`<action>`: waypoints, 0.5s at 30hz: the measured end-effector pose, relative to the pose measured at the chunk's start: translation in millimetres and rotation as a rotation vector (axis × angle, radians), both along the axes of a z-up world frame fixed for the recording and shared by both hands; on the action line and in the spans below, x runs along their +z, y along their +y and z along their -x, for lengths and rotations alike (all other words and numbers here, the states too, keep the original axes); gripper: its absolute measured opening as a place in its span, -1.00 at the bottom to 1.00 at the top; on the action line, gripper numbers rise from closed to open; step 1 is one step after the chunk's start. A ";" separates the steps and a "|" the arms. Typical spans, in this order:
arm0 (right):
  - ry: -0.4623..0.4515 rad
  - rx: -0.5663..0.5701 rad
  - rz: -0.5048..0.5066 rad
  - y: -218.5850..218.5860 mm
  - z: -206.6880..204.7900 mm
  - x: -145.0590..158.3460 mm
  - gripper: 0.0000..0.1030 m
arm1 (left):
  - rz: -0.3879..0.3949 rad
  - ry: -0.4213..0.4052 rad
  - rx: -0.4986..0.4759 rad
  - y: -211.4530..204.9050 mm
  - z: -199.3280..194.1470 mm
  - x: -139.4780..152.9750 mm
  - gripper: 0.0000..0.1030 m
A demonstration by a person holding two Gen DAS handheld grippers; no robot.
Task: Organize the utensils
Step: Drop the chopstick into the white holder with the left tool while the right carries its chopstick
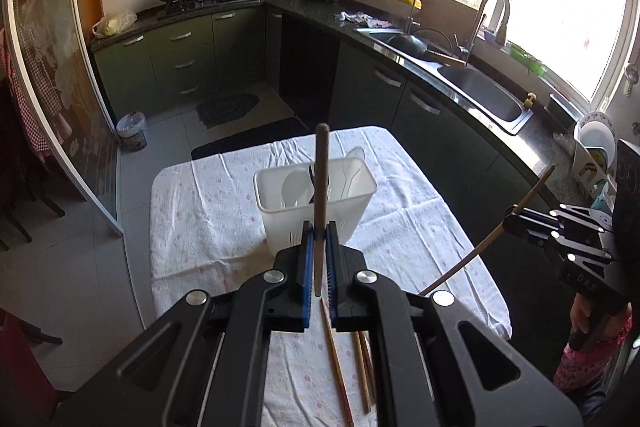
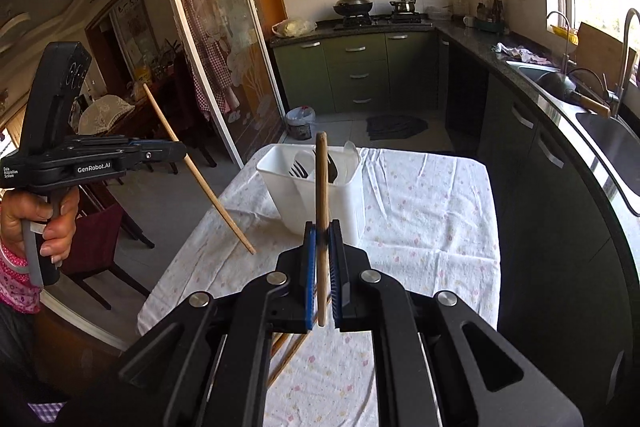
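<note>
Left tool [image 1: 319,239] and right tool [image 2: 323,241] each clamping 1 wooden chopstick [image 1: 321,187] [image 2: 322,187]; aiming tips down into white slotted plastic caddy [image 1: 316,201], releasing inside.

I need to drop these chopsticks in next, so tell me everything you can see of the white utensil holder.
The white utensil holder is a rectangular, open-topped bin of what looks like thin plastic, with slots low on its near wall. It stands upright on the floral tablecloth, toward the table's far end. Inside lean a dark fork and pale spoons. Neither claw touches it.
</note>
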State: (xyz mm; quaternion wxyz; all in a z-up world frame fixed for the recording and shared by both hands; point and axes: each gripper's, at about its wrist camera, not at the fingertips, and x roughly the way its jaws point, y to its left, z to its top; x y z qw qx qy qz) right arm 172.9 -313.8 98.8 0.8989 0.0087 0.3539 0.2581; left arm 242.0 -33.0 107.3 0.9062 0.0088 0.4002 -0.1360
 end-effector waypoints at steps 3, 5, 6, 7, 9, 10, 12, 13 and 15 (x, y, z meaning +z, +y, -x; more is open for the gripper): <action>-0.032 -0.003 -0.007 5.0 -10.4 21.3 -0.86 | 0.017 -0.058 0.022 0.4 -15.2 24.2 -0.89; -0.048 -0.004 -0.015 7.6 -17.8 32.8 -0.86 | 0.025 -0.096 0.036 1.6 -26.4 36.5 -0.89; -0.054 -0.005 -0.022 8.8 -21.0 38.0 -0.86 | 0.025 -0.112 0.042 1.5 -31.6 41.1 -0.89; -0.059 -0.005 -0.029 9.1 -26.0 41.4 -0.86 | 0.021 -0.128 0.051 1.1 -37.8 43.7 -0.89; -0.065 -0.005 -0.040 11.4 -33.9 47.4 -0.86 | 0.011 -0.143 0.068 0.1 -50.4 44.2 -0.89; -0.070 -0.006 -0.045 13.0 -37.2 50.7 -0.86 | 0.005 -0.144 0.073 -0.6 -56.5 42.0 -0.89; -0.079 -0.006 -0.061 16.1 -44.4 57.4 -0.86 | -0.002 -0.129 0.084 -0.7 -69.6 32.9 -0.89; -0.086 -0.009 -0.067 17.4 -48.4 60.6 -0.86 | -0.004 -0.115 0.085 -1.1 -76.1 26.5 -0.89; -0.102 -0.014 -0.079 20.5 -55.5 67.5 -0.86 | -0.017 -0.082 0.083 -2.0 -86.1 11.0 -0.89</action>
